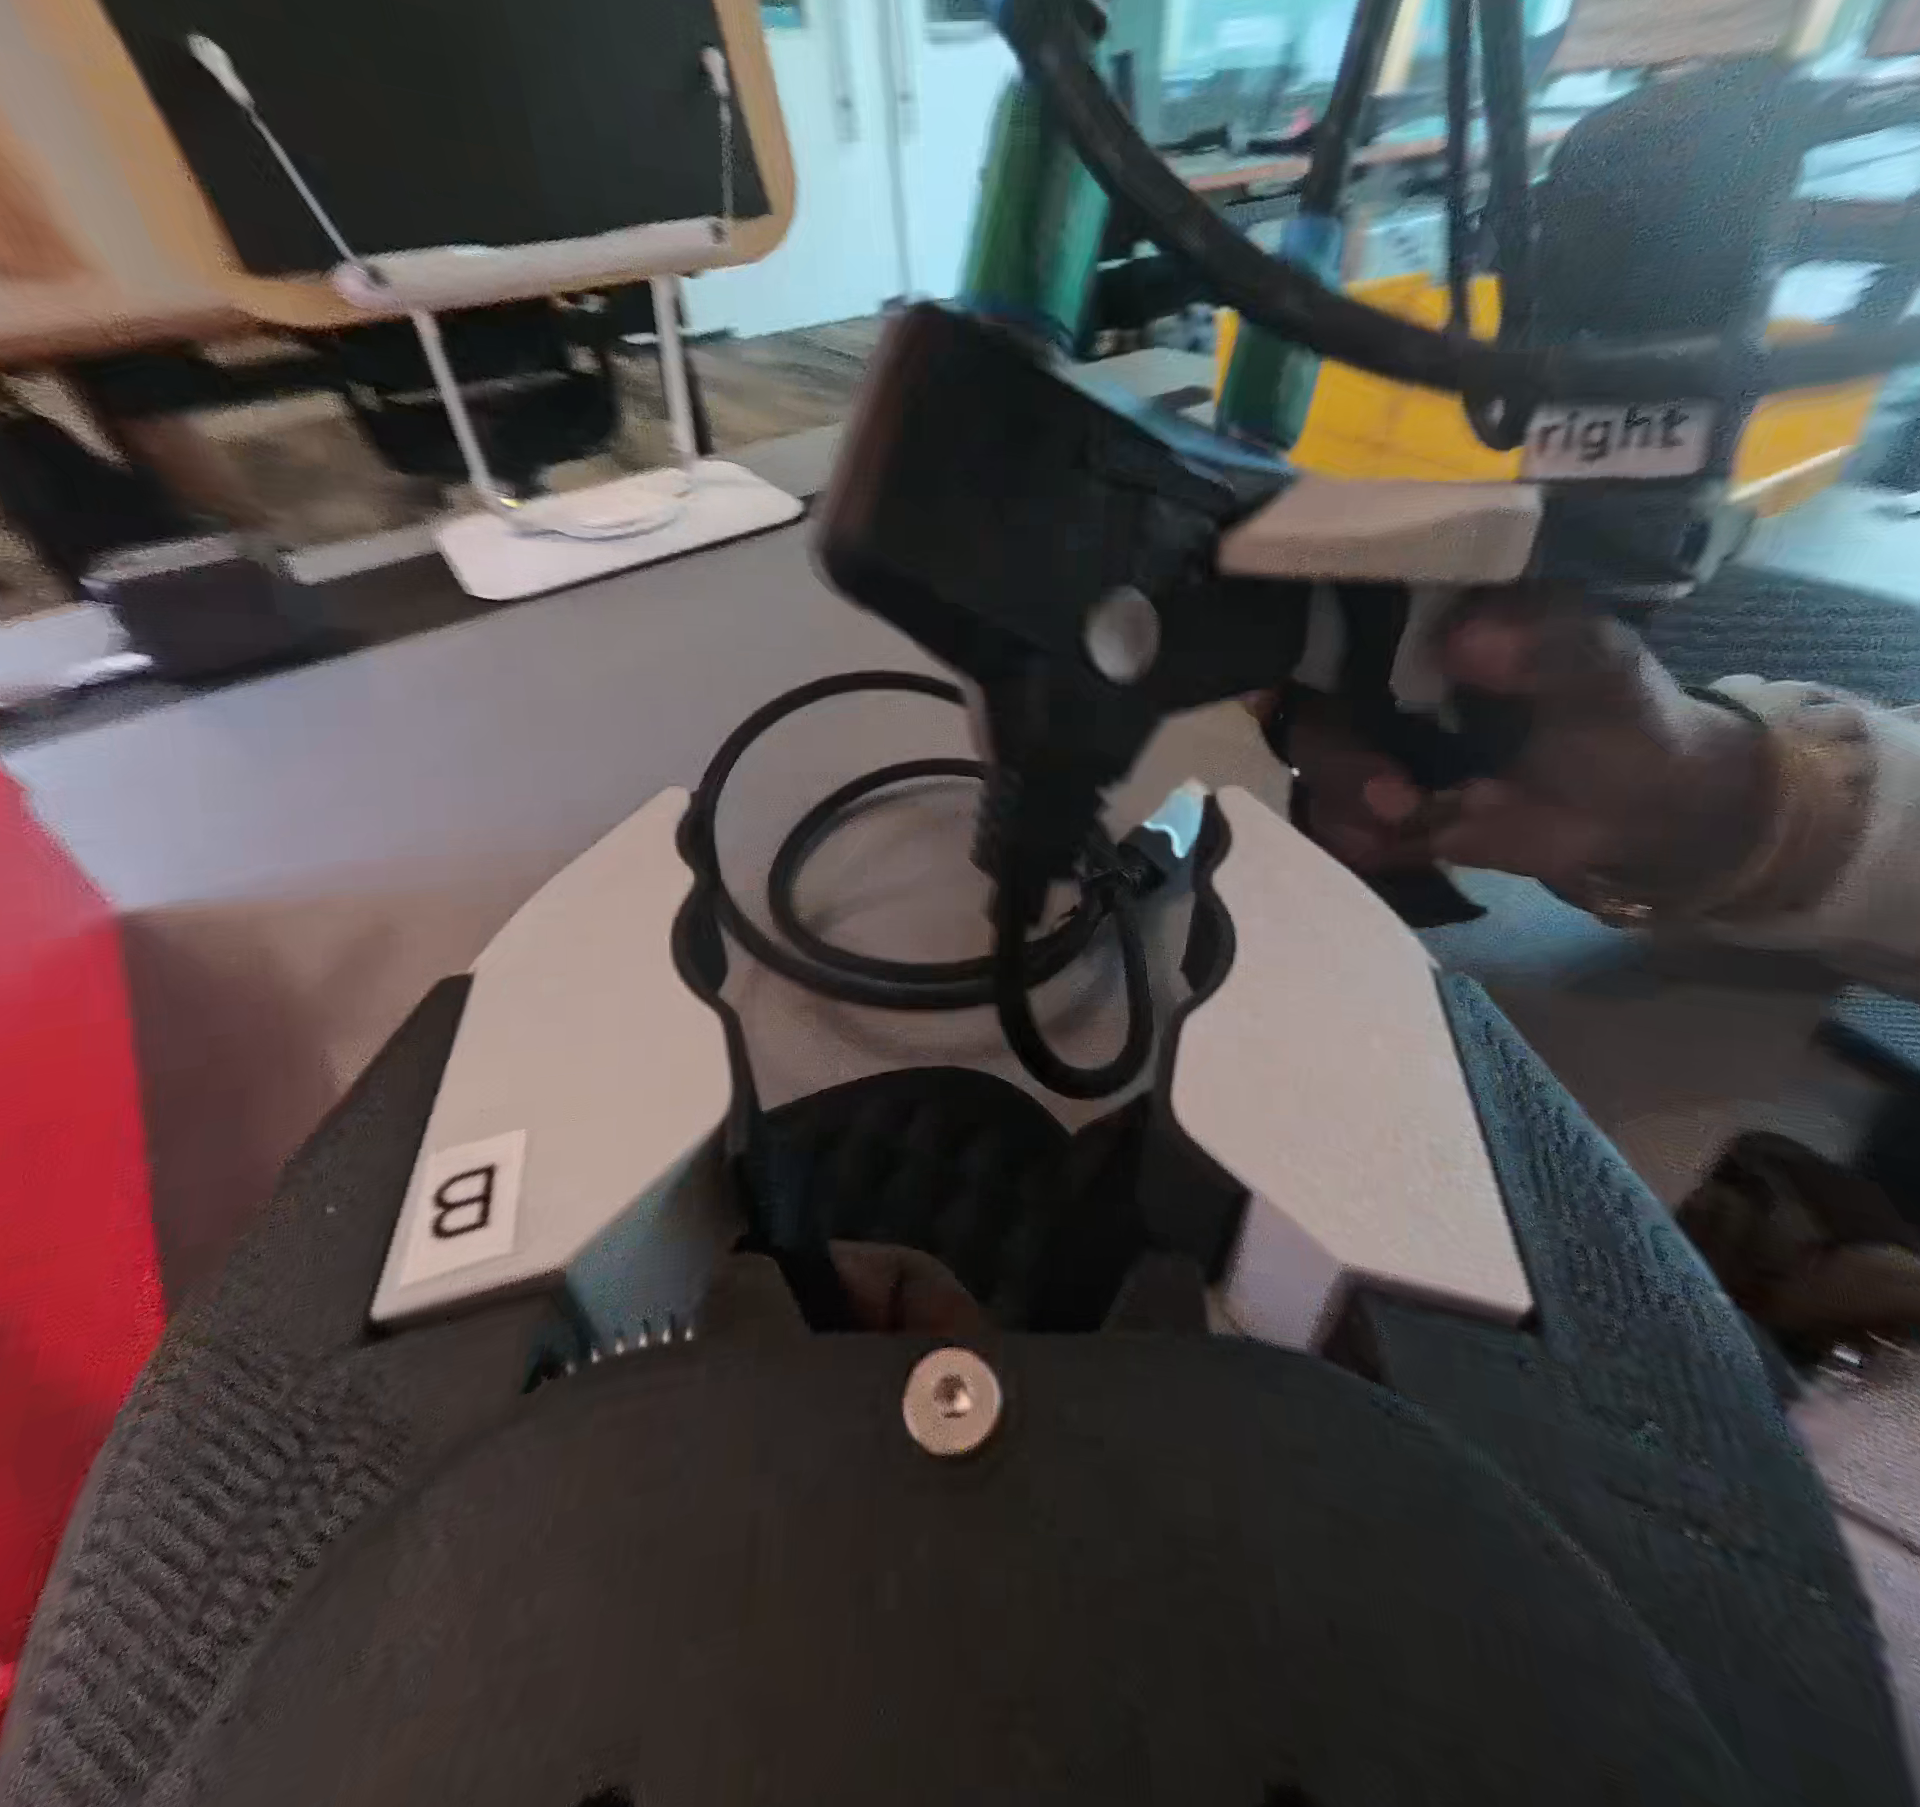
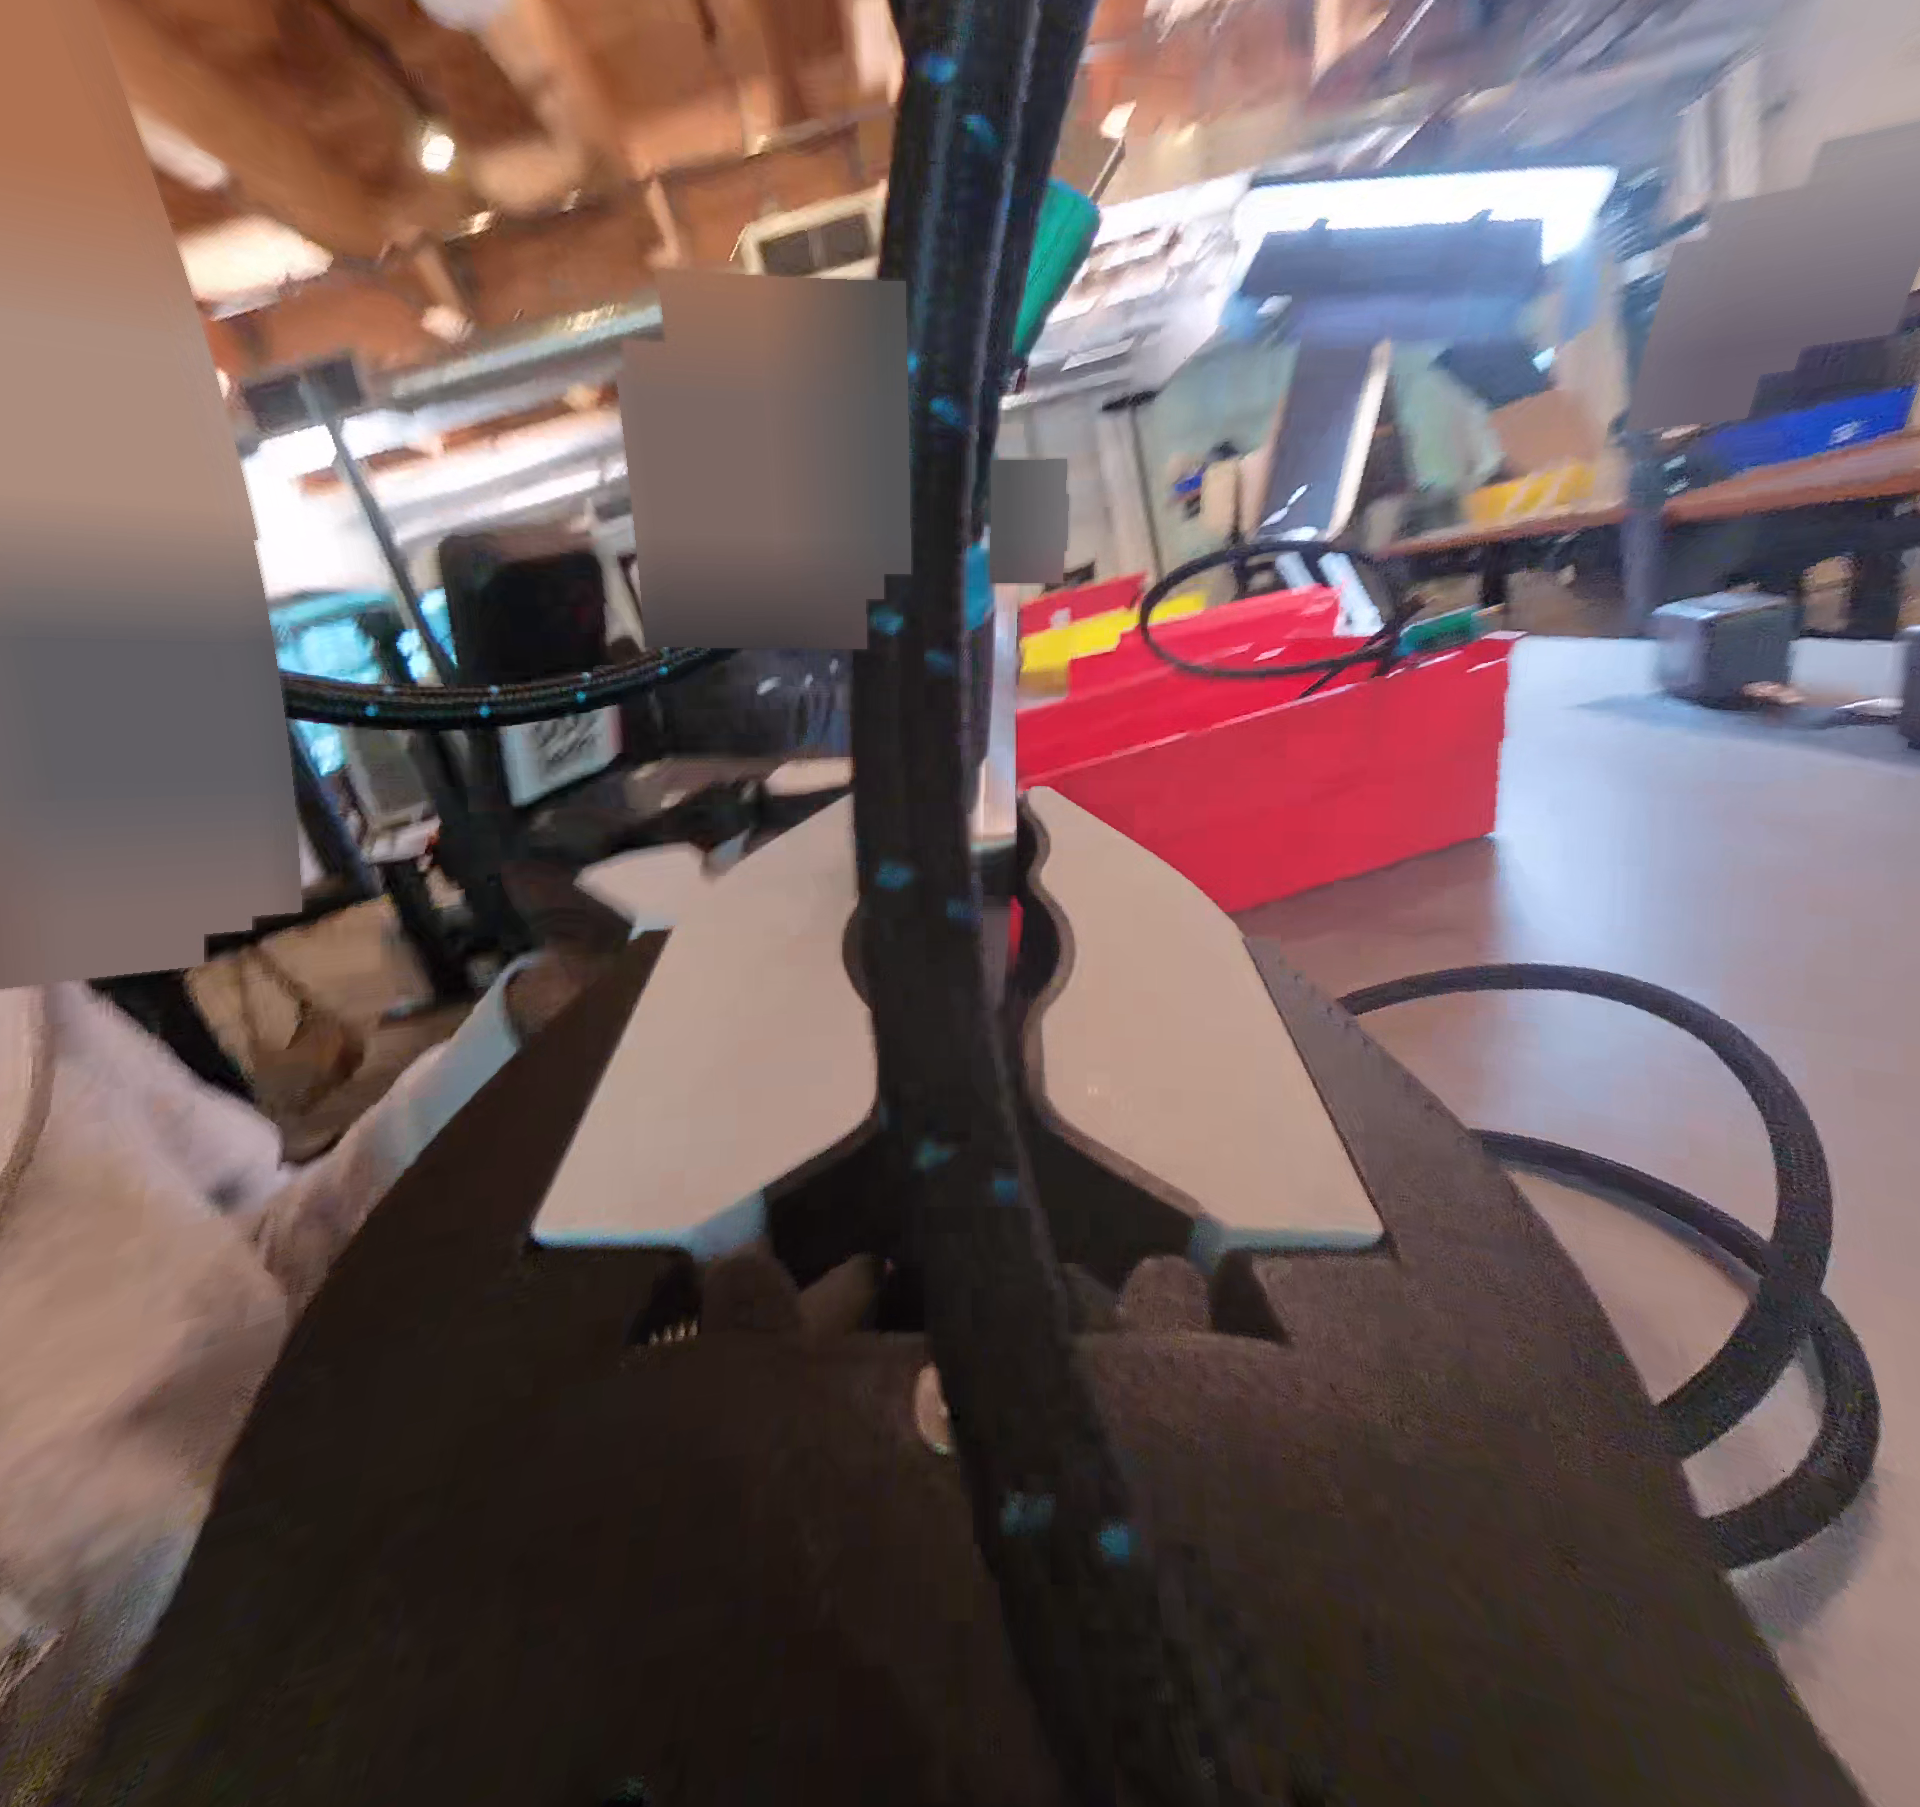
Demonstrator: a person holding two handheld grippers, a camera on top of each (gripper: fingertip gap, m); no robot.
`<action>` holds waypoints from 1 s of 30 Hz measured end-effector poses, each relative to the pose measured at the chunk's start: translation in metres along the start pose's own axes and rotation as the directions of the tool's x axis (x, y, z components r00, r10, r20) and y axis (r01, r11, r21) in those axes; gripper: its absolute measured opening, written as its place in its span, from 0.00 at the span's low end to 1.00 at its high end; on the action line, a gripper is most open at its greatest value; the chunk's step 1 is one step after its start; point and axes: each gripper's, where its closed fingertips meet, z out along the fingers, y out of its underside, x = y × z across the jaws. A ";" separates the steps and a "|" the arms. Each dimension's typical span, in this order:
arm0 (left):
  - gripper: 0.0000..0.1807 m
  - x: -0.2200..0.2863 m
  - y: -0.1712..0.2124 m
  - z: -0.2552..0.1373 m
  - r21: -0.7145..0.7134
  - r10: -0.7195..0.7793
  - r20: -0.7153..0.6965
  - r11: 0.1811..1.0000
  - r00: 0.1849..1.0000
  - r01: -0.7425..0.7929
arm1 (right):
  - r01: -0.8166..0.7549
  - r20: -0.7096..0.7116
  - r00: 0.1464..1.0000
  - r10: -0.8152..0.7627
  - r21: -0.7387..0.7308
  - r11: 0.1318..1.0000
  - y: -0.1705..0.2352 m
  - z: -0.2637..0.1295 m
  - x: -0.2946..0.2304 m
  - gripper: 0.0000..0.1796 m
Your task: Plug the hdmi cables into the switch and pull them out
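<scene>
My left gripper (image 1: pixel 951 812) is open and empty, its grey pads wide apart above the grey table (image 1: pixel 364 791). A coiled black HDMI cable (image 1: pixel 831 936) lies on the table between and beyond its fingers; it also shows in the right wrist view (image 2: pixel 1766 1238). My right gripper (image 1: pixel 1039 822), held by a hand (image 1: pixel 1558 770), points down onto the coil just ahead. A small silvery part (image 1: pixel 1174 822) shows beside its tip. In the right wrist view the right gripper (image 2: pixel 940 822) has its jaws close together. A braided black cable with blue flecks (image 2: pixel 935 1030) covers the gap. I see no clear switch.
A red bin (image 2: pixel 1247 770) stands on the table, with its edge at the left (image 1: pixel 52 1134). A white stand (image 1: pixel 623 521) sits at the far side. A small black box (image 2: pixel 1725 645) is at the far right. A dark mat (image 1: pixel 1766 635) lies behind the hand.
</scene>
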 end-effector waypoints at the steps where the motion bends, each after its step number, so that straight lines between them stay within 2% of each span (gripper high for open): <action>1: 0.48 0.004 0.002 0.004 -0.006 0.040 0.046 0.999 0.998 -0.039 | -0.009 -0.027 1.000 0.010 0.042 0.999 -0.004 -0.002 0.004 0.11; 4: 0.47 0.004 0.002 0.019 -0.049 0.204 0.216 0.979 0.955 -0.198 | -0.027 -0.066 0.997 0.033 0.100 0.995 -0.006 -0.004 0.007 0.11; 8: 0.35 -0.002 -0.003 0.030 -0.126 0.340 0.342 0.941 0.876 -0.315 | -0.061 -0.069 0.995 0.068 0.099 0.993 0.001 -0.002 0.006 0.11; 12: 0.27 -0.004 0.011 0.042 -0.241 0.349 0.294 0.928 0.890 -0.284 | -0.135 -0.086 0.986 0.144 0.102 0.986 0.009 -0.002 0.013 0.11; 17: 0.24 -0.008 0.017 0.044 -0.262 0.362 0.270 0.919 0.892 -0.294 | -0.195 -0.089 0.975 0.204 0.097 0.976 0.015 -0.003 0.019 0.11; 26: 0.23 -0.010 0.019 0.041 -0.200 0.356 0.264 0.930 0.897 -0.310 | -0.091 -0.103 0.991 0.091 0.012 0.996 0.020 0.001 0.016 0.12; 30: 0.23 -0.015 0.022 0.038 -0.158 0.336 0.277 0.940 0.900 -0.302 | -0.013 -0.151 0.988 0.026 0.091 0.996 -0.001 -0.009 0.021 0.14</action>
